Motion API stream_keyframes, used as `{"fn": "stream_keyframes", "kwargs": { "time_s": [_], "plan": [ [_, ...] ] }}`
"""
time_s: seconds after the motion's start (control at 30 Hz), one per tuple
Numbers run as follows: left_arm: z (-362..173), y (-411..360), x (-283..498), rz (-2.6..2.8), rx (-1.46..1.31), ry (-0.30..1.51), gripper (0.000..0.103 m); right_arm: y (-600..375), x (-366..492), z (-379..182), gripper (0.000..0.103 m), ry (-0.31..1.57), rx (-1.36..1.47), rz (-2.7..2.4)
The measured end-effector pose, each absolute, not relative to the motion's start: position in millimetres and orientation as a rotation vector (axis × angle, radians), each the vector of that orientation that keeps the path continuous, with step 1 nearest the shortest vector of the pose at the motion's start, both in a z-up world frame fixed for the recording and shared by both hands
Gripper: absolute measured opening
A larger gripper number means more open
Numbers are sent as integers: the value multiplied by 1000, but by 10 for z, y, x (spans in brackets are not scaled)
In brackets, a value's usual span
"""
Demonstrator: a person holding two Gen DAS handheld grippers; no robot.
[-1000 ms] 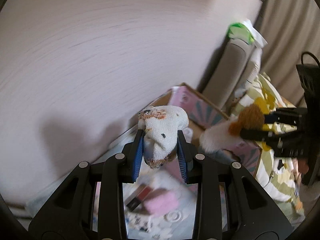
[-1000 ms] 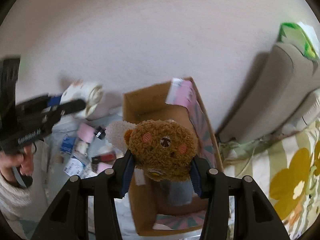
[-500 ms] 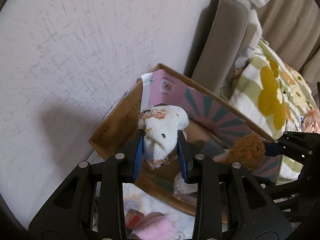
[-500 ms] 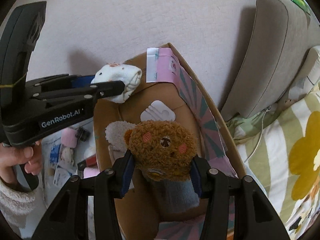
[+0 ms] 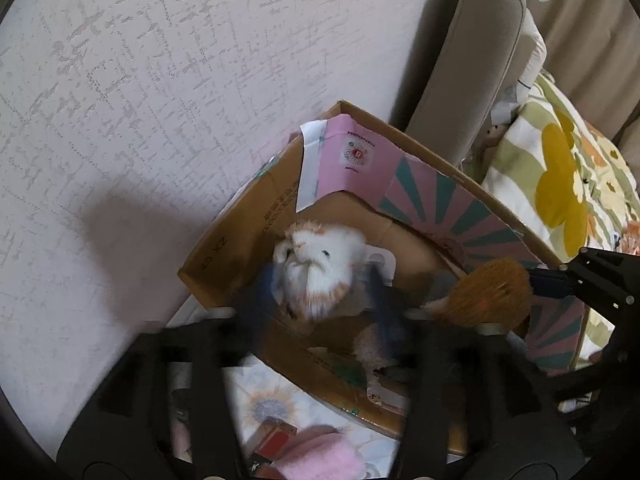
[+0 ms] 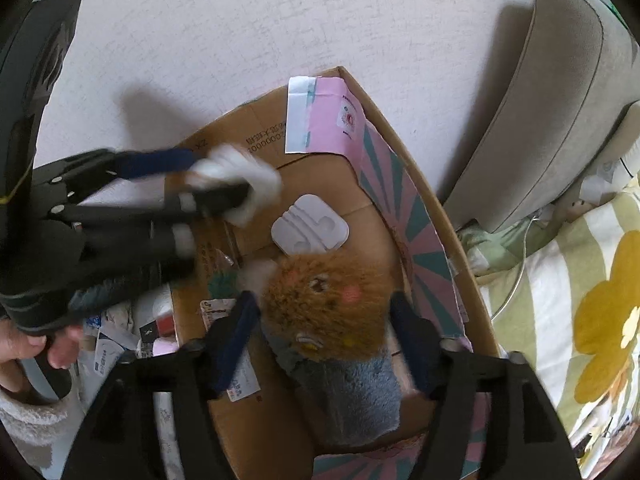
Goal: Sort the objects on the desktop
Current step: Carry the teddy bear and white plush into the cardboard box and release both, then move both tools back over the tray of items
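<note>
In the left wrist view, the left gripper (image 5: 320, 304) is opening, its fingers spread clear of the white plush (image 5: 318, 270) over the box (image 5: 240, 220). In the right wrist view, the right gripper (image 6: 324, 320) is opening too, its fingers spread beside the bear (image 6: 332, 300), the tray (image 6: 310, 230) at 12 o'clock.

Soft daylight, dim corners; my tongs (image 5: 320, 300) and both toys motion-blurred, shadows on wall (image 5: 160, 80), heavy fisheye bending, black edges.
</note>
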State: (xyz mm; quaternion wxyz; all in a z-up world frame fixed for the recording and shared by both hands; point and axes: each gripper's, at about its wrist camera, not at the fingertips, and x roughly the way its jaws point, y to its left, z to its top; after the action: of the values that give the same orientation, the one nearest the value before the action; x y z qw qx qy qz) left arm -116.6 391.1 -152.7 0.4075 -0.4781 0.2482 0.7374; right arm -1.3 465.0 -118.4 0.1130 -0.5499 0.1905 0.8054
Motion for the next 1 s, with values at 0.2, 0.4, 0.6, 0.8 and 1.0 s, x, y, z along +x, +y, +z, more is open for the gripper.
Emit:
{"fn": "stream_keyframes", "kwargs": {
  "time_s": [0.2,0.4,0.6,0.8,1.0],
  "plan": [
    [-1449,3818,-1104,1926,-1146,634,103,4578,55,-1096,92,459,-1556,2393],
    [-1204,3553,-1047,1943,-1139,564,103,4487,117,-954,92,466,-1540,2413],
    [-908,3037,-957,2009,-1159,464,103,4233,154,-658,92,376,-1521,2491],
    [-662,2505,-884,2078,-1143,359,103,3905,147,-401,92,241,-1522,2536],
    [-557,1902,-843,2144,-1161,248,103,3616,137,-251,92,165,-1476,2624]
  ]
}}
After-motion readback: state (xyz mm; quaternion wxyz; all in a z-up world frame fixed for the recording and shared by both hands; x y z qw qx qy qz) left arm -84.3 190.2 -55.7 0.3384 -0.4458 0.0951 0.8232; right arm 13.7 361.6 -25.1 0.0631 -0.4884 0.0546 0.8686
